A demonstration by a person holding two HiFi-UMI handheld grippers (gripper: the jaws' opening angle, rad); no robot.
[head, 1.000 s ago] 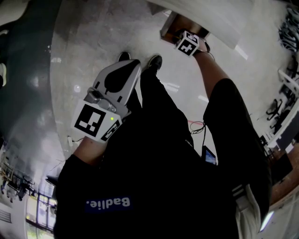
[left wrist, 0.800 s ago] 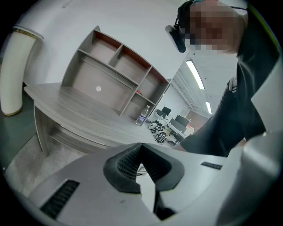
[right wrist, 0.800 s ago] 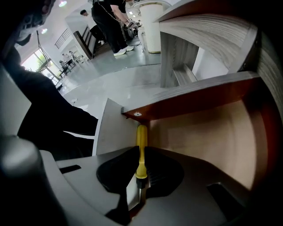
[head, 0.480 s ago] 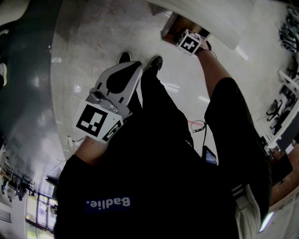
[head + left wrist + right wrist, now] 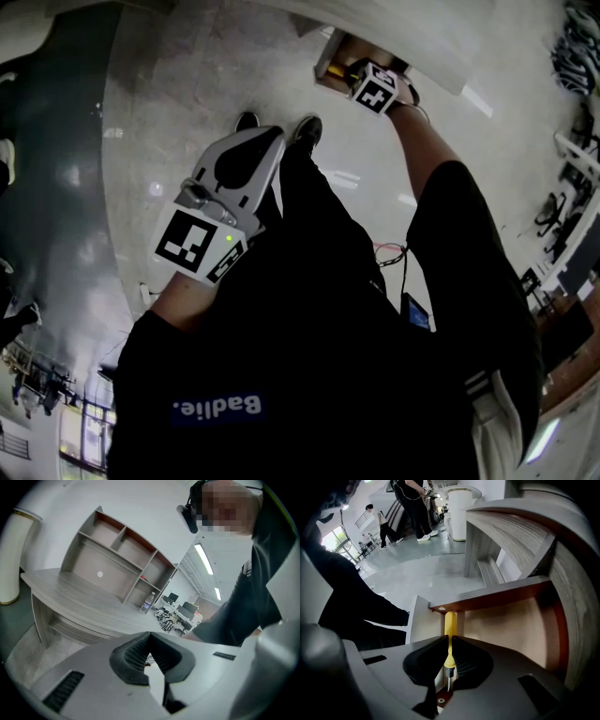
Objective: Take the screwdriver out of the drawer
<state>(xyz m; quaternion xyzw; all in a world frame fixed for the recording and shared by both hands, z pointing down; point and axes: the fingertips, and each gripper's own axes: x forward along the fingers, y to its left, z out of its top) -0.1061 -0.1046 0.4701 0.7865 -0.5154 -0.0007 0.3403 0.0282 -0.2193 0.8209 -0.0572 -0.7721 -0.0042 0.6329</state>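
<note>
Right claw (image 5: 449, 644) clamped on the yellow-handled screwdriver (image 5: 450, 623), held upright at the near left corner of the open drawer (image 5: 511, 620) under the bench (image 5: 511, 522); the tip appears clear of the drawer floor. Left claw (image 5: 151, 639), jaws together and empty, hangs beside the person's leg (image 5: 319, 206).

The screwdriver (image 5: 450, 629) between the right gripper's (image 5: 449, 644) jaws has a yellow handle. The pads (image 5: 426, 660) are black and ribbed, and the gripper's body is pale grey. Beyond the jaws, the drawer (image 5: 511, 625) is reddish-brown and tan inside, with a pale grey wood-grain front.
</note>
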